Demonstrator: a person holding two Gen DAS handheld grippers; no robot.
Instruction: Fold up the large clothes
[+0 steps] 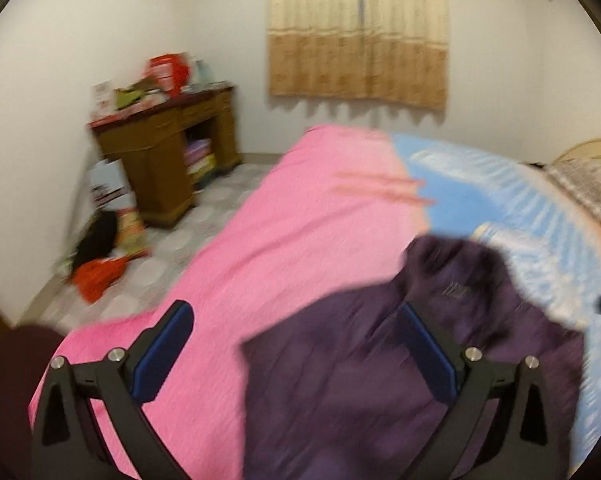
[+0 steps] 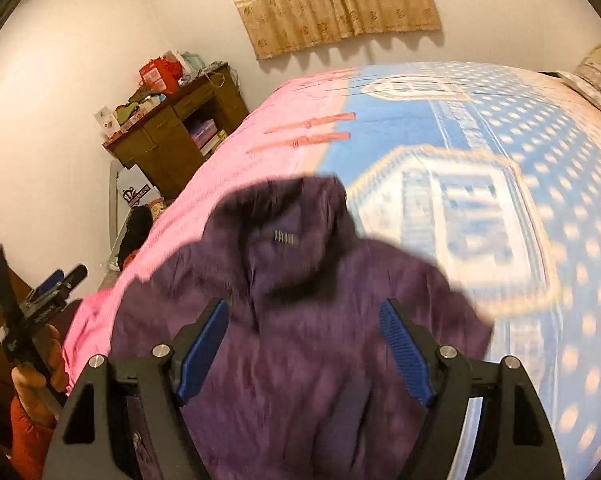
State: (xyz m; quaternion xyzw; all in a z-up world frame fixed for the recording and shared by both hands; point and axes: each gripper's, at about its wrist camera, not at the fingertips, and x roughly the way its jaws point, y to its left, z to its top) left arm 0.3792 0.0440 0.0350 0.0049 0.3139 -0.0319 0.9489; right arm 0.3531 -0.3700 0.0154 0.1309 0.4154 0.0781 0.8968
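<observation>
Gripping left tool: hand, right-wrist view only

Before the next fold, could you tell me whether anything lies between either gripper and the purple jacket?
Nothing visible does. The purple jacket lies on the bedspread directly beneath the open right gripper and left gripper, with only air between.

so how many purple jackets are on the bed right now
1. The purple jacket lies on the bed, across the seam between its pink side and its blue patterned side, hood toward the curtain. Nothing else purple shows, though folds could hide more.
</observation>
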